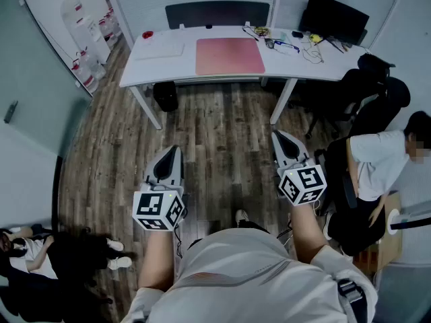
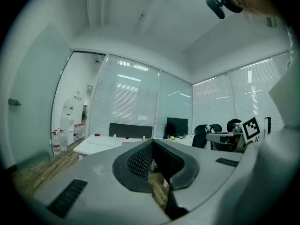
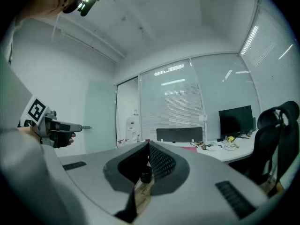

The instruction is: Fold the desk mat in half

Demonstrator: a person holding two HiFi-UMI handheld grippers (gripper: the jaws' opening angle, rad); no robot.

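Observation:
A pink desk mat (image 1: pixel 229 56) lies flat on the white desk (image 1: pixel 168 66) at the far side of the room. In the head view my left gripper (image 1: pixel 173 150) and right gripper (image 1: pixel 277 134) are held level over the wooden floor, well short of the desk. Both are shut, jaws tip to tip, with nothing between them. The left gripper view shows its shut gripper (image 2: pixel 153 142) pointing at the desk (image 2: pixel 101 144) in the distance. A strip of the pink mat (image 3: pixel 188 148) shows past the shut right gripper (image 3: pixel 149 144) in the right gripper view.
Cables and small items (image 1: pixel 291 40) clutter the desk's right end, beside a black monitor (image 1: pixel 333 17). Black office chairs (image 1: pixel 377 93) stand to the right, where a seated person (image 1: pixel 377 173) is. Another person (image 1: pixel 40 251) sits low at the left. Water bottles (image 1: pixel 87 66) line the left wall.

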